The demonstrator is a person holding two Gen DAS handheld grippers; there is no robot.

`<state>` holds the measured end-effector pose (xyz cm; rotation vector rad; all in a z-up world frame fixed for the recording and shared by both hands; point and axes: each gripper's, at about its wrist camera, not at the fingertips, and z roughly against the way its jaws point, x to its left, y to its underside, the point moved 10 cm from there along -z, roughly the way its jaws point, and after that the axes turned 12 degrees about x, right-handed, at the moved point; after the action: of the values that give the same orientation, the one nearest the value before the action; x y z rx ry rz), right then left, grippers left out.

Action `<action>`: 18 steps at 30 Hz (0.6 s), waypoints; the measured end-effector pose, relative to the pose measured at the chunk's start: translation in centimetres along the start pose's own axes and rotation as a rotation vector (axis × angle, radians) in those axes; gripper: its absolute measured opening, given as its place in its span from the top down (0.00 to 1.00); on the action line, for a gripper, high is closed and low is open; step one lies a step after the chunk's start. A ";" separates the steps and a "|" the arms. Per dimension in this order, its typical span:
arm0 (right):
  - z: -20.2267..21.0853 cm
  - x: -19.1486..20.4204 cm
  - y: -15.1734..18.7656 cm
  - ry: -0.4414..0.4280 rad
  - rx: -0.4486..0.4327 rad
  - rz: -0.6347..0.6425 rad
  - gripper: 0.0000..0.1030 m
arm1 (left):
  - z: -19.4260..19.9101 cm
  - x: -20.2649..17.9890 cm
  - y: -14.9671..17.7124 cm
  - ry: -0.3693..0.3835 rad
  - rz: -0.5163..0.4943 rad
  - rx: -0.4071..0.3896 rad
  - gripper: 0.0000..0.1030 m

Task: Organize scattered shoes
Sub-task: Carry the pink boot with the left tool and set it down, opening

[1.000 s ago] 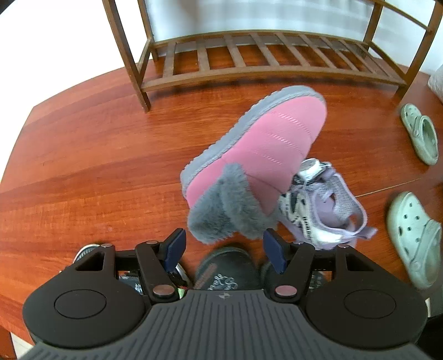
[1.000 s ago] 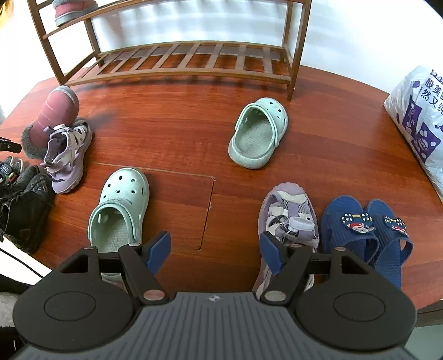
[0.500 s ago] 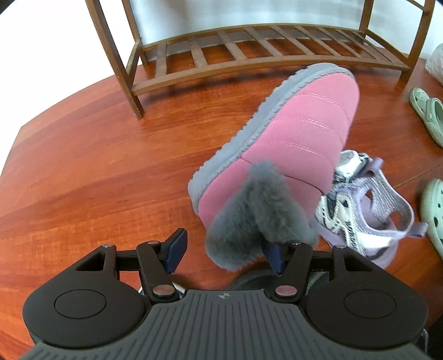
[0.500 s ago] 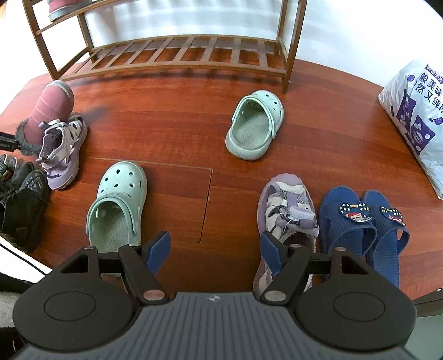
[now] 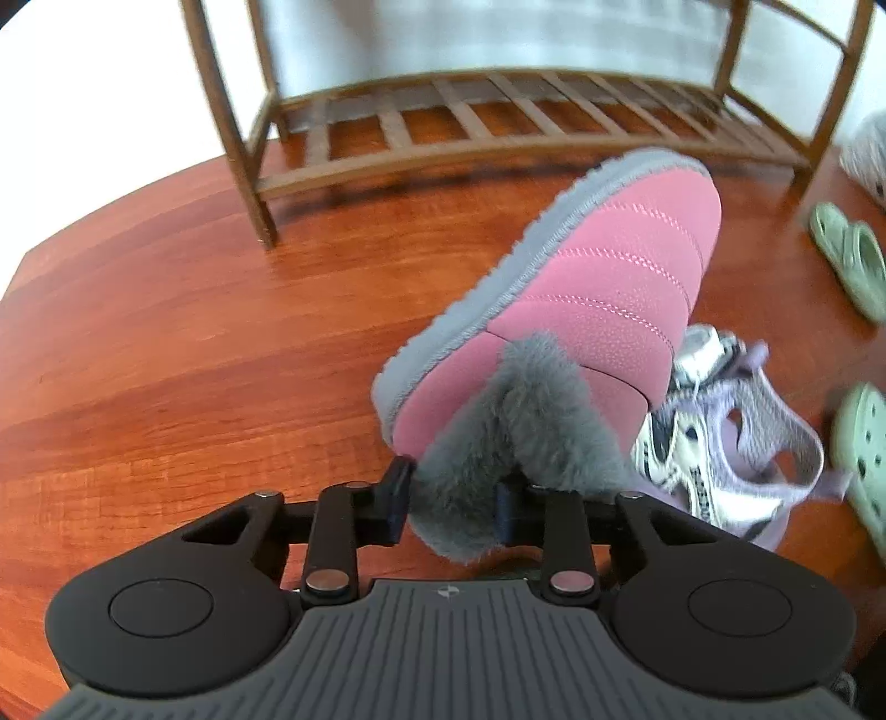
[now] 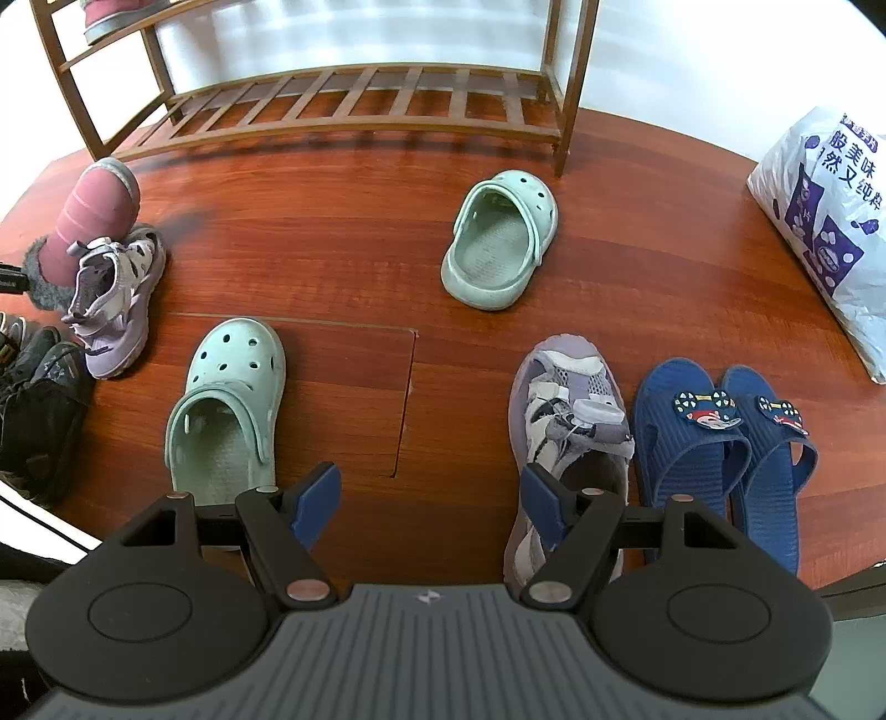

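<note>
A pink boot (image 5: 598, 299) with a grey sole and grey fur cuff lies tilted on the wooden floor, leaning on a lilac sandal (image 5: 720, 443). My left gripper (image 5: 453, 501) has the fur cuff between its fingers. Its jaws are closing and the pads press into the fur. From the right wrist view the same boot (image 6: 94, 205) sits at the far left. My right gripper (image 6: 432, 501) hangs open over bare floor, between a mint clog (image 6: 227, 404) and a second lilac sandal (image 6: 570, 410).
A slatted wooden shoe rack (image 6: 343, 105) stands at the back, with another pink boot (image 6: 111, 14) on an upper shelf. A second mint clog (image 6: 501, 243), blue slippers (image 6: 720, 443), black shoes (image 6: 39, 399) and a printed bag (image 6: 825, 221) lie around.
My left gripper came down and forward onto the boot's fur cuff, and its jaws narrowed around it. The right gripper kept still and stayed open.
</note>
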<state>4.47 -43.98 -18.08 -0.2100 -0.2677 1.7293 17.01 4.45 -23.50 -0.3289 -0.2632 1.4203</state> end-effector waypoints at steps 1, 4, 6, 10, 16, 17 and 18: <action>0.0 0.0 0.0 0.000 0.000 -0.001 0.25 | 0.1 0.2 -0.1 0.010 0.027 0.000 0.73; -0.2 -0.1 0.1 -0.002 0.001 -0.006 0.25 | 0.2 1.0 -0.5 0.047 0.114 0.007 0.74; -0.3 -0.1 0.2 -0.004 0.002 -0.010 0.25 | 0.5 1.9 -0.6 0.099 0.233 0.019 0.74; -0.4 -0.2 0.2 -0.005 0.003 -0.015 0.25 | 0.9 3.2 -0.4 0.183 0.421 0.057 0.76; -0.6 -0.3 0.2 -0.009 0.003 -0.028 0.25 | 0.0 4.9 0.5 0.278 0.624 0.130 0.82; -0.7 -0.3 0.2 -0.010 0.003 -0.029 0.25 | 0.0 4.9 0.5 0.273 0.624 0.130 0.82; -0.7 -0.4 0.2 -0.010 0.003 -0.030 0.25 | -0.1 4.8 0.5 0.273 0.622 0.131 0.82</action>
<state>4.52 -44.33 -18.83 -0.1946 -0.2739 1.7014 17.25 9.28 -23.80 -0.5191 0.1752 1.9669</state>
